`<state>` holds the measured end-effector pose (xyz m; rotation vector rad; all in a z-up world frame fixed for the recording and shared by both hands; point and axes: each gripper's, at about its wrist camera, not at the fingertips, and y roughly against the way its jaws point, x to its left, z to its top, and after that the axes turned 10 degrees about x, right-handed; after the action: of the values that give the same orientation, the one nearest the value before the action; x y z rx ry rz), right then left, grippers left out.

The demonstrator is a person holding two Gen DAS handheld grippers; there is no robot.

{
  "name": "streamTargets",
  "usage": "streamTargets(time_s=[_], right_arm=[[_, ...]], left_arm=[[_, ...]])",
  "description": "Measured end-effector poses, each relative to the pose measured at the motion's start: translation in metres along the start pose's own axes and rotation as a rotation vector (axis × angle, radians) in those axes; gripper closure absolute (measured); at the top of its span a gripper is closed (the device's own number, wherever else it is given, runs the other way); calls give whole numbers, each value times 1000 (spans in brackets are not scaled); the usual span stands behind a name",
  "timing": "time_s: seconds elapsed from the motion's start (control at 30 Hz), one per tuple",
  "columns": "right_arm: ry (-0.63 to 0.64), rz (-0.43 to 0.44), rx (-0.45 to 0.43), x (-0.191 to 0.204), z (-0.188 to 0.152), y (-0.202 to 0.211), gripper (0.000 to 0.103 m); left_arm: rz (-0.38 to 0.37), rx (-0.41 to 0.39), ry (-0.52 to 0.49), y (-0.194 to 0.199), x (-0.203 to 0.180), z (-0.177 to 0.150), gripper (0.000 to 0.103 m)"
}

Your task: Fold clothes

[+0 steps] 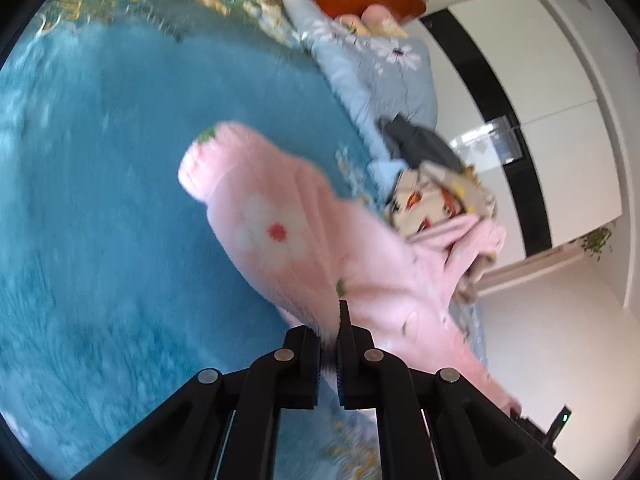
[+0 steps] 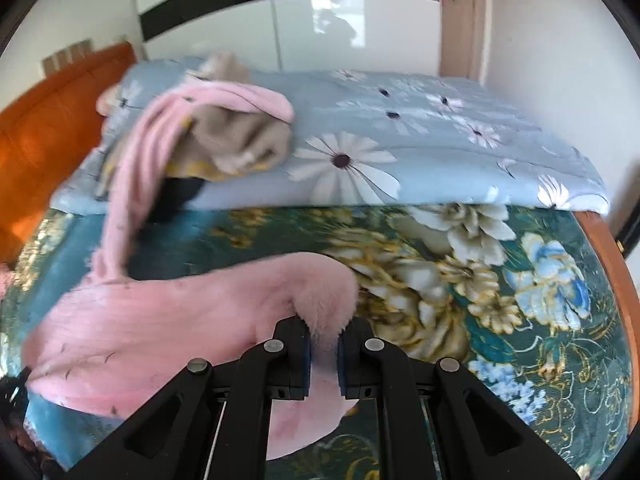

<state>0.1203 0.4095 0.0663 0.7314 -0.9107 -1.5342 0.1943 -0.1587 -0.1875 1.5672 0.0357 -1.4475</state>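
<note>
Both grippers pinch the pink fleece garment (image 1: pixel 280 220) so it can be drawn out flat over the teal floral blanket (image 1: pixel 100 180): the left gripper (image 1: pixel 329 344) clamps one edge, the right gripper (image 2: pixel 323 344) another. It is fluffy, flower-printed, and trails back toward a heap of clothes (image 2: pixel 236 140) on the daisy quilt (image 2: pixel 400 140).

The left wrist view is rolled sideways, looking close over the blue blanket (image 1: pixel 120 184) toward the wardrobe (image 1: pixel 560 120). The right wrist view sits level, close, facing the far wardrobe (image 2: pixel 240 20). Both share the pink garment (image 1: pixel 288 232) (image 2: pixel 160 312).
</note>
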Motion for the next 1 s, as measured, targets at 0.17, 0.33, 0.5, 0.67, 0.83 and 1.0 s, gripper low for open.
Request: streamTargets(time_s=[0.17,0.33,0.5,0.67,0.83,1.0], right_arm=[[24,-100,9,-9,18,-14,93],[53,-158,73,-11,23,-38,92],[103,-144,103,-16,24,-32,67],[77,-88,96,-21,10,-16,61],[21,-36,120,-40,-28,-8,51],[-75,22,148,-64,-68,-3,47]], left_arm=[[-25,7,40,1,10,-6,92],[-26,-28,58,13,15,-1,73],[7,-59,119,17,31,15,73],[49,-76,147,11,33,30,97],[61,-168,165,38,36,58,98],[112,-280,144,88,39,102,98]])
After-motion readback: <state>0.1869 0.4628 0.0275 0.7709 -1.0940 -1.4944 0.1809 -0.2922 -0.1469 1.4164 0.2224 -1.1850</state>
